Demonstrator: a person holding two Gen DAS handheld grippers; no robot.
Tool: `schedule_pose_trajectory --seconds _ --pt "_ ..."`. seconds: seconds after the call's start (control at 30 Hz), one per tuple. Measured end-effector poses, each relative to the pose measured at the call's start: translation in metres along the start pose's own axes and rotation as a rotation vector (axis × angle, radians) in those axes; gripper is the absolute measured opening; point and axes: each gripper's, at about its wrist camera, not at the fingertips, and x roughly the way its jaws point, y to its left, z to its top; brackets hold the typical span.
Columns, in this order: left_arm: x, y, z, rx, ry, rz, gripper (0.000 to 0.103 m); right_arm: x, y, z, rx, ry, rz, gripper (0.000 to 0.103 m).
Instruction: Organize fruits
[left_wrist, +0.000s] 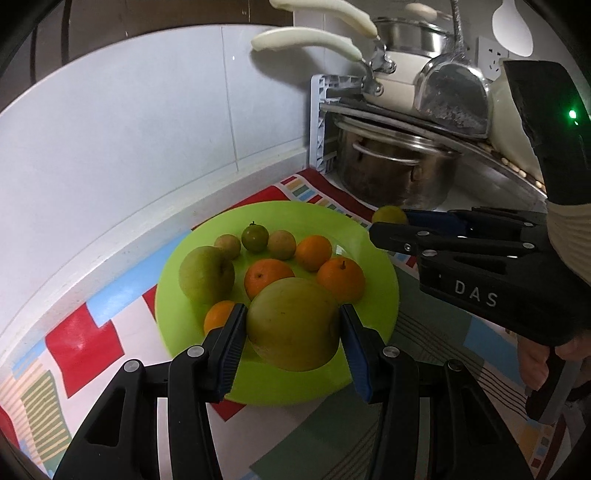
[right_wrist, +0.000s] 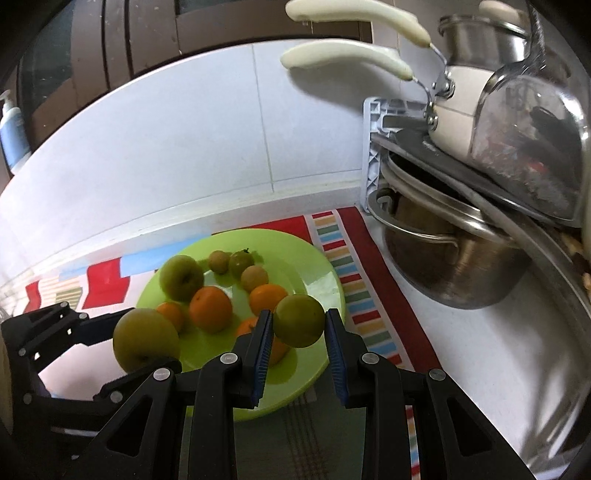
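A lime green plate (left_wrist: 376, 254) (right_wrist: 317, 280) on a patterned cloth holds a green apple (left_wrist: 206, 273) (right_wrist: 181, 277), several oranges (left_wrist: 267, 278) (right_wrist: 210, 308) and small green fruits (left_wrist: 255, 237). My left gripper (left_wrist: 293, 334) is shut on a large green pear (left_wrist: 293, 328), held just above the plate's near side; the pear also shows in the right wrist view (right_wrist: 146, 341). My right gripper (right_wrist: 298, 325) is shut on a small green plum (right_wrist: 298, 320) above the plate's right edge; the plum also shows in the left wrist view (left_wrist: 389, 215).
A steel pot (left_wrist: 395, 173) (right_wrist: 454, 266) stands at the right under a rack (left_wrist: 319, 122) stacked with pans and lids. A white tiled wall (left_wrist: 147, 122) runs behind the plate. A blue soap bottle (right_wrist: 13, 136) stands far left.
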Motion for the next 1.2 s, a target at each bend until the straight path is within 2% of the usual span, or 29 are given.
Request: schedule_pose_trajectory --seconds 0.5,0.53,0.57,0.63,0.67,0.7,0.73,0.97,1.2 --pt "0.026 -0.003 0.002 0.0 0.015 -0.008 0.05 0.041 -0.012 0.006 -0.017 0.024 0.017 0.029" --pt "0.024 -0.003 0.003 0.002 0.001 -0.007 0.053 0.043 -0.013 0.006 -0.018 0.026 0.022 0.029" --pt "0.022 -0.004 0.004 0.007 -0.016 0.003 0.063 0.044 -0.013 0.006 -0.018 0.028 0.023 0.029" --pt "0.014 -0.005 0.005 0.026 -0.056 0.034 0.074 0.044 -0.012 0.006 -0.018 0.025 0.027 0.03" --pt "0.011 -0.006 0.005 0.038 -0.07 0.051 0.074 0.044 -0.011 0.005 -0.022 0.024 0.03 0.032" --pt "0.007 -0.005 0.005 0.045 -0.076 0.068 0.074 0.044 -0.01 0.005 -0.023 0.028 0.031 0.041" --pt "0.004 -0.003 0.005 0.04 -0.076 0.077 0.074 0.043 -0.01 0.005 -0.02 0.03 0.028 0.046" --pt "-0.027 0.019 -0.004 -0.07 -0.079 0.105 0.077 0.017 -0.007 -0.001 -0.004 -0.006 -0.009 0.049" --pt "-0.076 0.025 -0.023 -0.117 -0.104 0.169 0.083 -0.04 0.01 -0.02 0.005 -0.055 -0.079 0.063"
